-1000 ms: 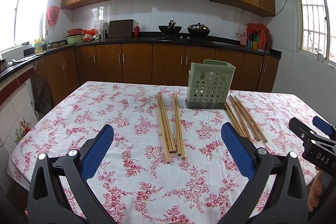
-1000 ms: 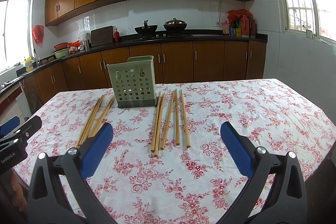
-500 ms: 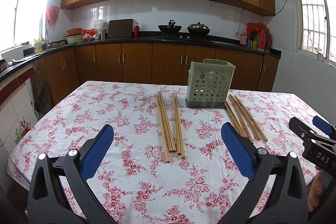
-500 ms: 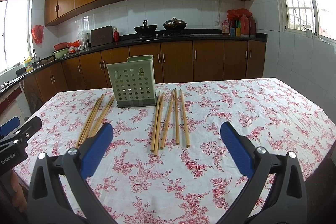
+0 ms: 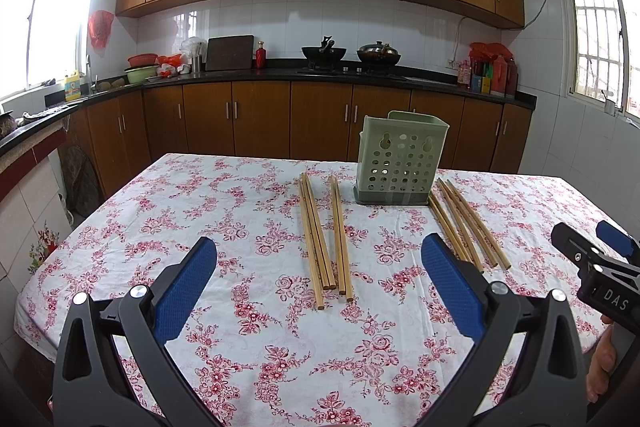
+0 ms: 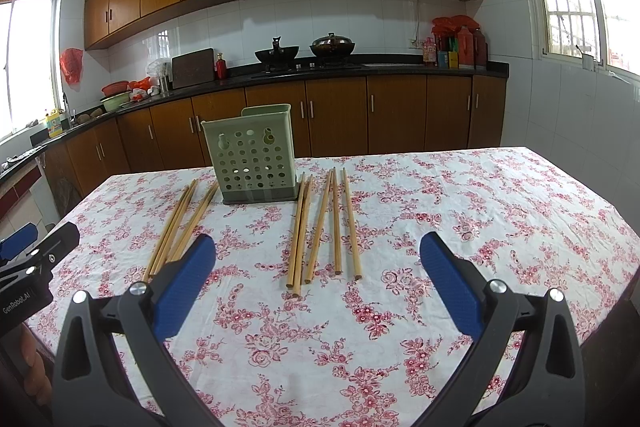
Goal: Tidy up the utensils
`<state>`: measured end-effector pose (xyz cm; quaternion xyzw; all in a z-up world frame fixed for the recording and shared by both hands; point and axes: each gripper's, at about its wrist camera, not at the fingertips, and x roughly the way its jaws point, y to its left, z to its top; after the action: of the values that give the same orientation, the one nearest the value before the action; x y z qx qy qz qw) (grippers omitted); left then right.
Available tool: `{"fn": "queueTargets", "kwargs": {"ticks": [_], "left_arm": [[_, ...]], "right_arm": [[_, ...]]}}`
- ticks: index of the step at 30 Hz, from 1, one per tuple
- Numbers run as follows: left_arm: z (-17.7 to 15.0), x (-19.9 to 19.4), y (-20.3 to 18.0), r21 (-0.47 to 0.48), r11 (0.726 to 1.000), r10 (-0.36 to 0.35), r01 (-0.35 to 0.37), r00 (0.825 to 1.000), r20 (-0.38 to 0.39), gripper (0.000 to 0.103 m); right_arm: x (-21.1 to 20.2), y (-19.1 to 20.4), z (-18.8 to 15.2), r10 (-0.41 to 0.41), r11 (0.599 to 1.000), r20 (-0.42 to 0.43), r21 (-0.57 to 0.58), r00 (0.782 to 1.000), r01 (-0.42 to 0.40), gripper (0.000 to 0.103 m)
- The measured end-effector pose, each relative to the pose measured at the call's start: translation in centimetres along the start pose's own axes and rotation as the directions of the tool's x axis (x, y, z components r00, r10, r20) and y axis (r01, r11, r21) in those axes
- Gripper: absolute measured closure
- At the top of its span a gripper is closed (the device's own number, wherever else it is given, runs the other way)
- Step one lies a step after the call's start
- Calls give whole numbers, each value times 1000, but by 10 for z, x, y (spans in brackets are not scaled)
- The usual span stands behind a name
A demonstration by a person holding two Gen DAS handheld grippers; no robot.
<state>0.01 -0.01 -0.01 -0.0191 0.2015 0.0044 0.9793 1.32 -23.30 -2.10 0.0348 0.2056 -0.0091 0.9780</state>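
A pale green perforated utensil holder stands upright and looks empty at the table's far side. Several wooden chopsticks lie flat in two groups: one group left of the holder, another group right of it. My left gripper is open and empty, above the near end of the left group. My right gripper is open and empty, above the near ends of the right group. Each gripper also shows at the edge of the other's view.
The table carries a white cloth with red flowers. Brown kitchen cabinets and a black counter with pans stand behind it. The table's right edge falls away beside a tiled wall.
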Motion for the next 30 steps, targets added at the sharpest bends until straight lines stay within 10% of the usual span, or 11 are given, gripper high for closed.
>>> {"fn": "queueTargets", "kwargs": {"ticks": [30], "left_arm": [[0, 0, 0, 1, 1000, 1, -1, 1000, -4, 2]], "right_arm": [[3, -1, 0, 0, 1000, -5, 4, 1000, 0, 4]]}}
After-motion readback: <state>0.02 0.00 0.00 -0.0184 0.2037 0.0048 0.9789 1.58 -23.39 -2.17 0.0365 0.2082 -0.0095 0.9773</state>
